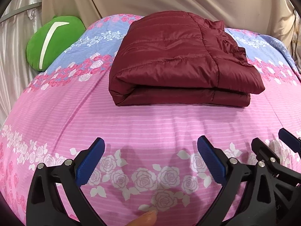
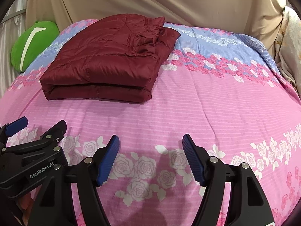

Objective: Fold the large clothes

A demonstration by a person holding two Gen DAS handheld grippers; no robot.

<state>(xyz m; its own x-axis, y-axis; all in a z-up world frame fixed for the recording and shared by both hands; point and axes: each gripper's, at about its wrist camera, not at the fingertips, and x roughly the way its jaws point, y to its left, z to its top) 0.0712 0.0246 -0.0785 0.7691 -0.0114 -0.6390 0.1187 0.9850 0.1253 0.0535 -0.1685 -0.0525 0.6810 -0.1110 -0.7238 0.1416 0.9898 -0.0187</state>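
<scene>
The floral bedspread (image 1: 150,124) carries the maroon quilted jacket (image 1: 180,60), already folded into 2 stacked layers, apparently square. The left gripper (image 1: 150,160) and right gripper (image 2: 150,158) hover near it, jaws spread, empty. Best now: retreat cleanly, or nudge the ruffled far corner flat.

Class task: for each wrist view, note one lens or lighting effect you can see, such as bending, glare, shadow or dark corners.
Left wrist view: fisheye bulges the floral bedspread into a dome; sheen streaks the folded maroon jacket. Right wrist view: dark corners ring the frame; soft finger shadows fall ahead of the right gripper.
</scene>
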